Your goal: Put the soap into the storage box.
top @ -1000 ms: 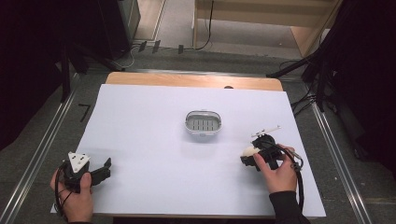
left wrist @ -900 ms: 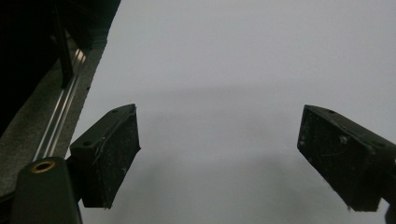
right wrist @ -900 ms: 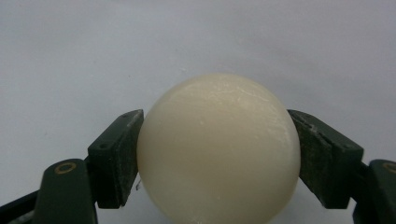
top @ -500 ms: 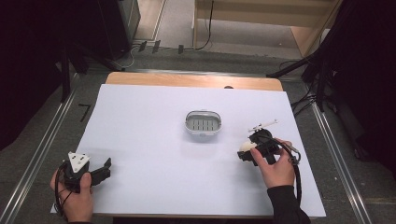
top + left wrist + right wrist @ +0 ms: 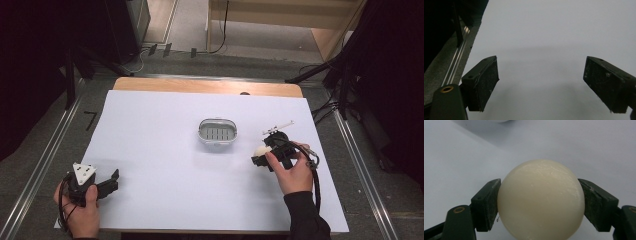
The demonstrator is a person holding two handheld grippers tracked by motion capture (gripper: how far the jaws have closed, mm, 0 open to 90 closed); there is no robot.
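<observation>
In the right gripper view, the right gripper (image 5: 541, 202) is clamping a cream-coloured ball (image 5: 541, 200), its two black pads pressing on the ball's opposite sides; the ball is sitting between the jaws above the white sheet (image 5: 461, 157). In the left gripper view, the left gripper (image 5: 541, 85) is holding its jaws wide apart with nothing between them, looking out over the bare sheet (image 5: 549, 30).

In the high view, the left gripper (image 5: 111, 181) is sitting at the near left corner of the sheet in the person's left hand (image 5: 80, 212); the right hand (image 5: 292, 172) is carrying the right gripper (image 5: 258, 155) at the right side of the sheet, with the ball (image 5: 260, 149) showing pale at its tip; farther in, near the middle of the sheet, a small oval dish (image 5: 217, 132) with a slotted bottom is lying just to the left of the ball, apart from it; beyond that, the wooden table edge (image 5: 200, 86) is showing past the far end of the sheet.
</observation>
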